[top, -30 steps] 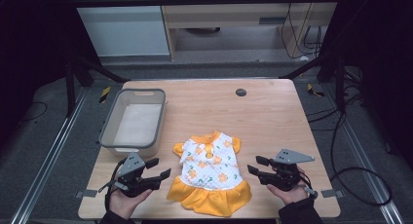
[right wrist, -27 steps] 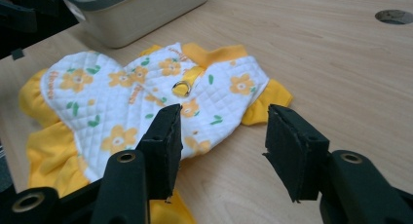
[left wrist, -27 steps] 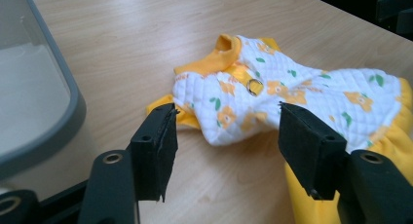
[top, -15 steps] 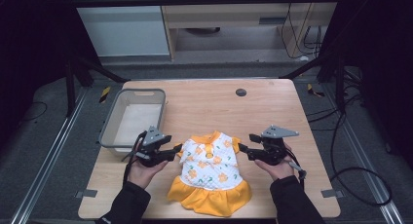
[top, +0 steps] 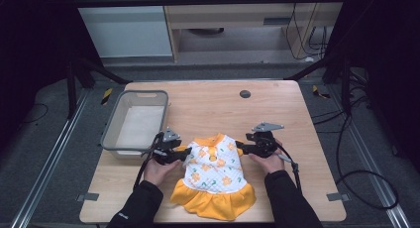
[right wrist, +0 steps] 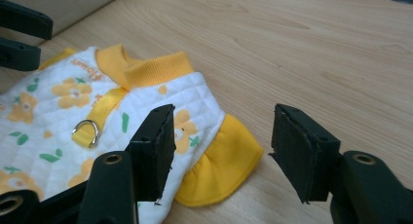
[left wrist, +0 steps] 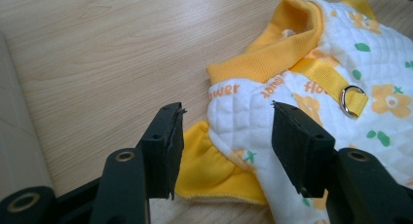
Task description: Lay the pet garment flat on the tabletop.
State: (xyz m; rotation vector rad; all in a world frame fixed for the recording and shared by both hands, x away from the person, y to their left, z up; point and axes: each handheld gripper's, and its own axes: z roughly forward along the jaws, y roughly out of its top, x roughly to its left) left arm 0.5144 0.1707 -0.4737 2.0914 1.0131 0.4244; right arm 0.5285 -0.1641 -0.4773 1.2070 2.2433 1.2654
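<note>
A small white quilted dress [top: 213, 171] with orange flowers, a yellow collar and a yellow skirt hem lies flat near the table's front. My left gripper [top: 184, 152] is at its left shoulder, open, jaws straddling the yellow sleeve ruffle [left wrist: 207, 168] and the white shoulder [left wrist: 243, 117]. My right gripper [top: 239, 146] is at the right shoulder, open, with the yellow sleeve ruffle [right wrist: 219, 168] between its jaws. A yellow strap with a metal D-ring [left wrist: 351, 98] [right wrist: 86, 131] runs down from the collar. Neither gripper is closed on the cloth.
A grey plastic bin [top: 136, 123] stands at the table's left, just behind my left gripper. A dark round hole [top: 244, 94] sits in the wooden tabletop [top: 277, 114] at the back. Cables trail from both grippers toward the front edge.
Both grippers have moved from the front corners forward and inward to the dress's shoulders. The dress has stayed flat in place.
</note>
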